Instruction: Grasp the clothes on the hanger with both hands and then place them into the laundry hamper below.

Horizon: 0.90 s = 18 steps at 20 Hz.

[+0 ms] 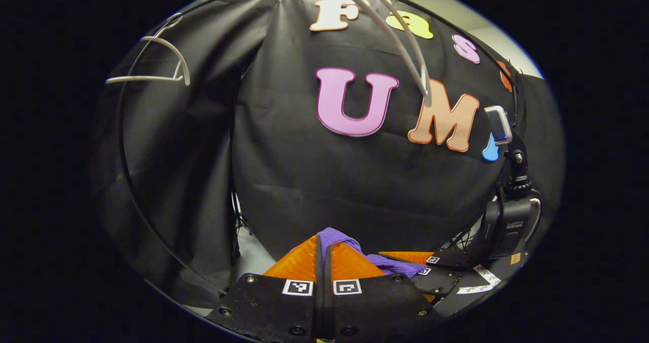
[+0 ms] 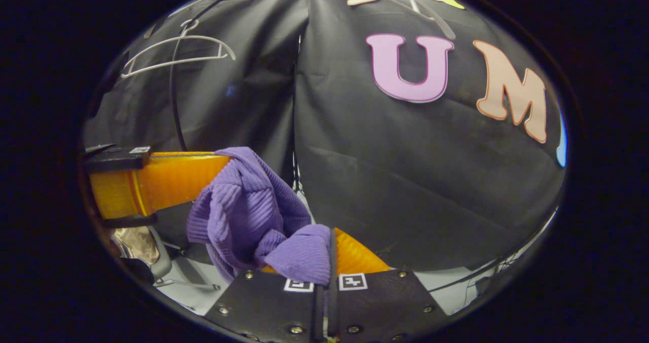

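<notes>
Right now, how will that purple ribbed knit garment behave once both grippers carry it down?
Probably floppy: the purple ribbed knit garment bunches and sags between the left hand-held gripper and the right hand-held gripper. Likely light, since small pinches hold it. The ribbed texture suggests little slipping.

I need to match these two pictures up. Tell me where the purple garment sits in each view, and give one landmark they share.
Left gripper view: purple knit garment at bottom centre, pinched at the left hand-held gripper.
Right gripper view: it hangs left of centre, bridging both grippers.
Shared landmark: the empty white hanger, upper left in both.
</notes>
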{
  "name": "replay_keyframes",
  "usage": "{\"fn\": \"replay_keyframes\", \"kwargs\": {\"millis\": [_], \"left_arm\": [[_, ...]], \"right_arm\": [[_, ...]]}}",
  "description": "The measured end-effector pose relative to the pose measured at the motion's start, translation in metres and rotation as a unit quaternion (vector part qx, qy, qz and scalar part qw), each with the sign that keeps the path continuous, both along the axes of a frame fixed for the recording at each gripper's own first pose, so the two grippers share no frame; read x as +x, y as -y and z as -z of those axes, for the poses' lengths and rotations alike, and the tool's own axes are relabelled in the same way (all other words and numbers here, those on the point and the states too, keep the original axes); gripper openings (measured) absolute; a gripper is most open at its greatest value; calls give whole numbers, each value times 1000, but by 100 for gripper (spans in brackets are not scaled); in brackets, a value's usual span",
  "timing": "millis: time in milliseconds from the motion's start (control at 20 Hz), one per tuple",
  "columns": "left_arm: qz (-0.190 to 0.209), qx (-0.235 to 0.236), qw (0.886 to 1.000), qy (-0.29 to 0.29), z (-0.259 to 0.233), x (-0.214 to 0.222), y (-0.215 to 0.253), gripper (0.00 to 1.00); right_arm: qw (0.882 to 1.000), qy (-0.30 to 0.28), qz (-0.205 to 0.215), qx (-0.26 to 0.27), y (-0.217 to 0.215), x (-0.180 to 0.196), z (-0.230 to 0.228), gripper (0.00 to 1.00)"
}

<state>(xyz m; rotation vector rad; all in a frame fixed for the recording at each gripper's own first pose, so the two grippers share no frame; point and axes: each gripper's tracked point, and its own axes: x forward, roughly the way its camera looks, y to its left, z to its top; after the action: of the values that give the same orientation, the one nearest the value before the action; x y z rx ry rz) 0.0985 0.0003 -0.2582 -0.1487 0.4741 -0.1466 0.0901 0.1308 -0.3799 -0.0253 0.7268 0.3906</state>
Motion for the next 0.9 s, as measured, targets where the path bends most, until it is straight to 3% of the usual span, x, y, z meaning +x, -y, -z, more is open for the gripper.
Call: {"fn": "replay_keyframes", "kwargs": {"millis": [200,650,700,900], "left_arm": [[0,0,999,-52,37,-12,1,1],[5,14,988,-156,91,-36,3,0],[4,12,986,-166,94,-38,3,4],[-4,4,977,-213,115,-50,3,1]], "right_arm": [[998,-48,30,-2,6,-17,28,6],[991,-126,43,-19,16,-48,66,6],[990,-131,43,-20,16,-49,67,6],[989,-140,40,-16,12,-48,64,4]]}}
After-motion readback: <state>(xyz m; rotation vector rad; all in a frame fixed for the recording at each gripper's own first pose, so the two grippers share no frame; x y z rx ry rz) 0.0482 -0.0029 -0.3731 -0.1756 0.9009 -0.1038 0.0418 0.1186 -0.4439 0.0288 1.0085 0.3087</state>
